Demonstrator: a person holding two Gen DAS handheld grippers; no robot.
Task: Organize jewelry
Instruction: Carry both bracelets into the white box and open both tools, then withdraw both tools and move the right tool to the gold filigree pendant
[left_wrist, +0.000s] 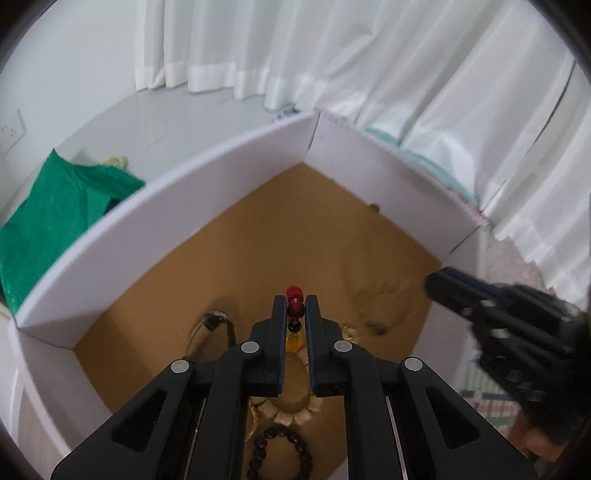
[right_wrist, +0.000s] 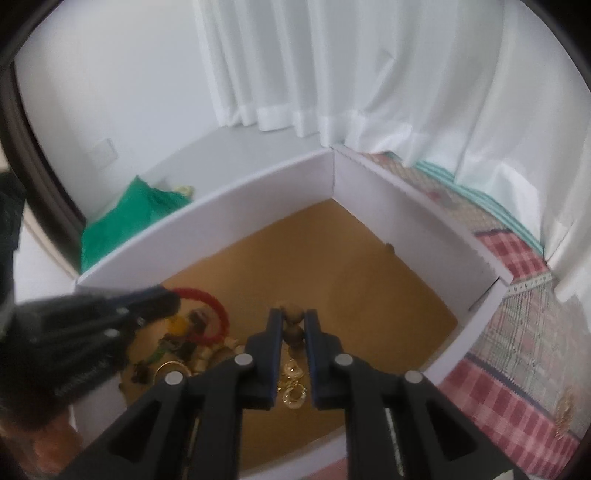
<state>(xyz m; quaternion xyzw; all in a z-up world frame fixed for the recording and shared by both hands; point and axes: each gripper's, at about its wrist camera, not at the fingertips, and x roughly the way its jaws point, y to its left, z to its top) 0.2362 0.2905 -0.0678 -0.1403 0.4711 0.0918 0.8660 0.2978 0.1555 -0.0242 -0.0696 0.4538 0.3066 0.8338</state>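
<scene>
In the left wrist view the left gripper (left_wrist: 295, 306) is closed on a red bead bracelet (left_wrist: 294, 300), the red beads pinched between the two fingertips at the centre of the frame, with smaller dark and amber pieces just below them in the gap. It hangs over the brown floor of a white-walled box (left_wrist: 229, 173). At 6 o'clock, between the gripper's arms, a dark bead bracelet (left_wrist: 280, 450) lies on the box floor, and just above it a pale chunky bracelet (left_wrist: 291, 415). At 3 o'clock the right gripper (left_wrist: 439, 284) reaches in over the box wall, blurred. Outside the box, a green cloth (left_wrist: 59, 218) sits at 9 o'clock and white curtains (left_wrist: 332, 55) fill 12 to 2 o'clock.

In the right wrist view the right gripper (right_wrist: 293, 317) is clamped on a brown bead strand (right_wrist: 293, 314), two round brown beads held between the fingertips. Gold earrings (right_wrist: 293, 397) lie on the box floor just below, toward 6 o'clock. At 9 o'clock the blurred left gripper (right_wrist: 170, 299) hovers over a heap of jewelry (right_wrist: 177, 347), with the bracelet's red loop beside its tip. A plaid cloth (right_wrist: 517, 369) lies under the box at 4 o'clock
</scene>
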